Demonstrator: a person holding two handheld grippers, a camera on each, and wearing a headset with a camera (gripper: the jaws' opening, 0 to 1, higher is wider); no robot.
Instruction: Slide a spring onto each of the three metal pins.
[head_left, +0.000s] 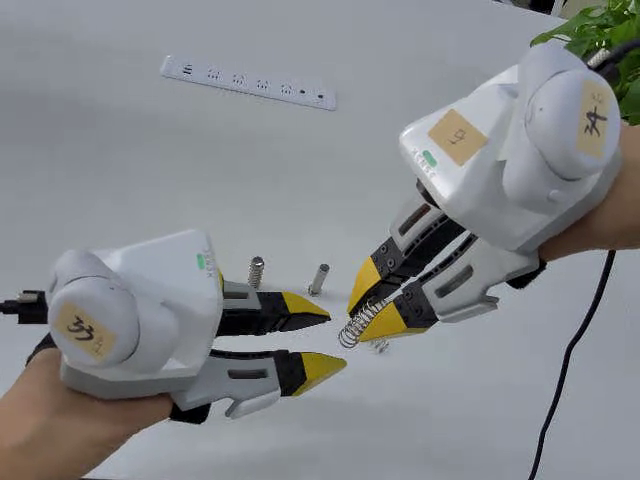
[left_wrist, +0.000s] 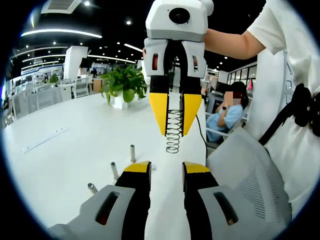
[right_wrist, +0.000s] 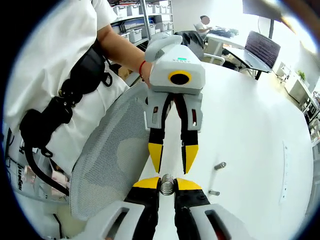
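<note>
Jaws spread and empty, our left gripper (head_left: 335, 338) hovers nearest us. Just beyond, our right gripper (head_left: 358, 322) pinches a spring (left_wrist: 174, 131) by one end, above the table (head_left: 150, 180). We judge it light and squashy, best held near that end. Farther off stand the pins (head_left: 319, 278).

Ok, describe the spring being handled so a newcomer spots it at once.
On the white workbench, look to the right gripper, angled down from the right side. Clamped in it is the spring: a bare wire coil gripped off the surface, whereas the metal pins nearby stand upright on it.
</note>
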